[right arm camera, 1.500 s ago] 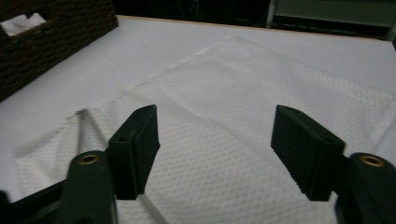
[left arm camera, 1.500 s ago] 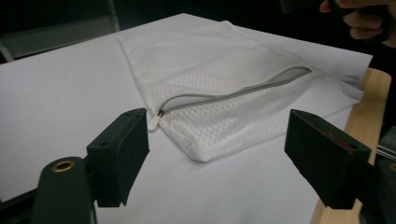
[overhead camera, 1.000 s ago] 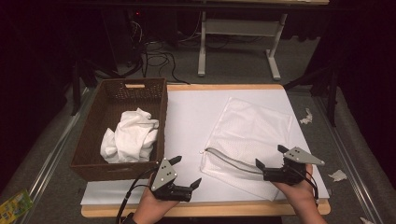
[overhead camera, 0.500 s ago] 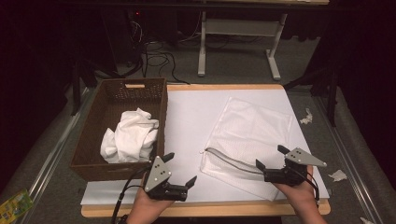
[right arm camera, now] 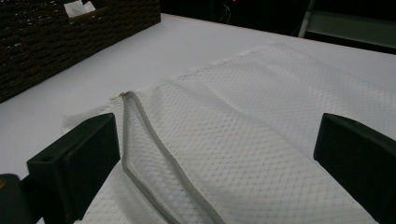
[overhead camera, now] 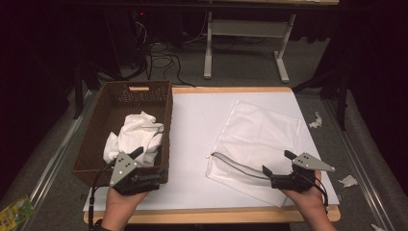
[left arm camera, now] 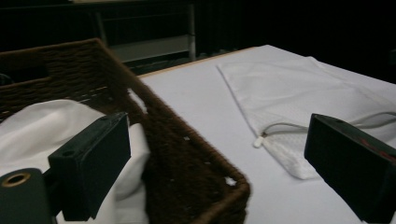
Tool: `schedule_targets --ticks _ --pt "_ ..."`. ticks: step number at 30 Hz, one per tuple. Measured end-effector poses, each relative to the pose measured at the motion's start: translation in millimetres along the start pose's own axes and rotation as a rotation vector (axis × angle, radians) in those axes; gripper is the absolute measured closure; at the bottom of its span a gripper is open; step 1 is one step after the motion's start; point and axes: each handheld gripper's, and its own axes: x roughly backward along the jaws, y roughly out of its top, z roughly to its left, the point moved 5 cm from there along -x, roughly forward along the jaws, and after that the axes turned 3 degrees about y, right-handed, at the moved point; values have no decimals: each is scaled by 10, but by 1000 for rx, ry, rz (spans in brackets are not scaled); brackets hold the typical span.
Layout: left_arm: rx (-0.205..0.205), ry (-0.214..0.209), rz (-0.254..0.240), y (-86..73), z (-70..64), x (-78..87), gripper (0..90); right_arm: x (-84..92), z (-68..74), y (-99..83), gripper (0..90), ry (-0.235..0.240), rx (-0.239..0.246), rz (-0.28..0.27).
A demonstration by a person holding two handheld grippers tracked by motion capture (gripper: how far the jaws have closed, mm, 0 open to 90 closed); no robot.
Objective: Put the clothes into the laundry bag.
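A brown wicker basket [overhead camera: 96, 144] [left arm camera: 187, 149] [right arm camera: 56, 37] stands at the table's left and holds a crumpled white cloth [overhead camera: 139, 132] [left arm camera: 37, 121]. A white mesh bag [overhead camera: 260, 134] [left arm camera: 289, 88] [right arm camera: 261, 93] lies flat on the right, its grey zipper [overhead camera: 235, 163] [right arm camera: 140, 135] gaping along the near edge. My left gripper [overhead camera: 151, 161] [left arm camera: 219, 140] is open and straddles the basket's near right corner, one jaw over the cloth, the other outside. Open as well, my right gripper [overhead camera: 278, 162] [right arm camera: 219, 135] hovers over the bag's near right part, holding nothing.
The white table top [overhead camera: 197, 125] lies bare between basket and bag. Paper scraps [overhead camera: 315, 120] lie on the floor at the right. A white metal frame [overhead camera: 240, 29] and cables stand beyond the far edge. A green item [overhead camera: 14, 211] lies at the bottom left.
My left gripper has moved left from the table's front edge to the basket's near right corner. The right gripper and the bag have stayed put.
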Motion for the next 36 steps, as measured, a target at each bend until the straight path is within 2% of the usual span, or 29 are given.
schedule_targets --ticks 2,3,4,5,6,7,8,14,16,21,24,29,31,33,35,36 --pt "11 28 -3 1 98 41 82 7 1 4 8 2 2 -2" --pt "11 28 -3 1 98 41 84 12 -2 8 8 -2 5 -4" --pt "15 59 -5 -4 187 76 86 16 -3 12 8 -4 5 -7" --pt "15 59 -5 -4 187 76 87 21 -2 14 8 -4 3 -9" --pt "23 87 -4 -12 270 106 86 26 -3 15 8 -3 3 -9" --pt "23 87 -4 -12 270 106 86 28 -6 16 8 -4 5 -10" --pt "36 111 -5 -21 342 131 87 30 -5 16 8 -4 3 -10" --pt "54 158 -12 -48 465 162 86 22 -13 12 9 2 9 -9" --pt "69 150 -14 -46 477 160 86 24 -9 13 10 2 9 -9" --pt "67 148 -7 -52 493 163 86 31 0 15 11 4 4 -9" --pt "92 149 5 -71 533 165 92 20 2 14 12 5 9 -10" --pt "91 162 16 -92 559 157 102 22 27 11 13 3 -1 -5" --pt "105 163 9 -89 567 146 102 15 25 10 13 4 7 -3" --pt "143 143 8 -70 575 129 103 12 16 10 13 5 4 -2" --pt "177 134 0 -29 585 122 124 18 4 15 14 5 3 -9" --pt "181 135 -9 26 582 112 140 28 9 10 14 5 -8 -7"
